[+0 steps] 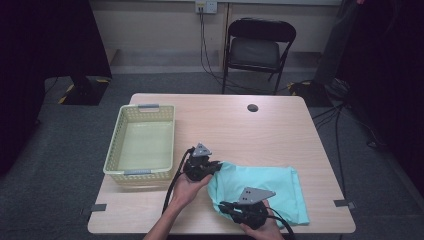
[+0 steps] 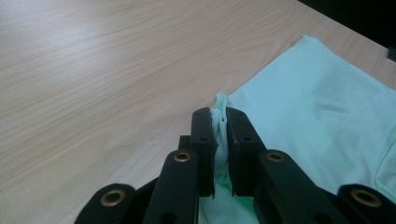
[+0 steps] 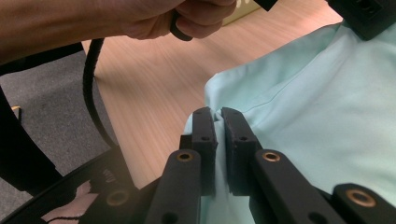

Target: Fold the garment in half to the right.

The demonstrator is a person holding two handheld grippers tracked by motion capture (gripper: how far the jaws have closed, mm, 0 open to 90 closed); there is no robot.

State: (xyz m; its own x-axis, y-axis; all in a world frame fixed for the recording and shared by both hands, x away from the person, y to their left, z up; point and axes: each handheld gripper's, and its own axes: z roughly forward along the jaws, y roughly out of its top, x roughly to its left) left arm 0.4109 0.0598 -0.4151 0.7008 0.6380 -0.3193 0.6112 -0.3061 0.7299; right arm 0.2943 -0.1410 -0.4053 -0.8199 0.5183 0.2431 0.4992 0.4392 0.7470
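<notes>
1. High view: mint cloth (image 1: 265,187) lies folded at the table's (image 1: 240,125) near right, beside the basket (image 1: 142,142).
2. Left gripper (image 2: 219,116) and right gripper (image 3: 218,116) each pinch its left edge.
3. Soft, light, limp fabric; corners suit gripping best.

The person's left forearm enters from the bottom edge of the high view and angles up toward the middle of the table, the left hand (image 1: 186,186) wrapped around the body of the left gripper (image 1: 216,167), whose jaws point to the right. In the left gripper view its two black jaws stand nearly together, pinching cloth. The right hand (image 1: 260,229) sits low at the near edge, holding the right gripper (image 1: 223,205) with its jaws pointing left; in the right gripper view they too are pressed close on cloth
</notes>
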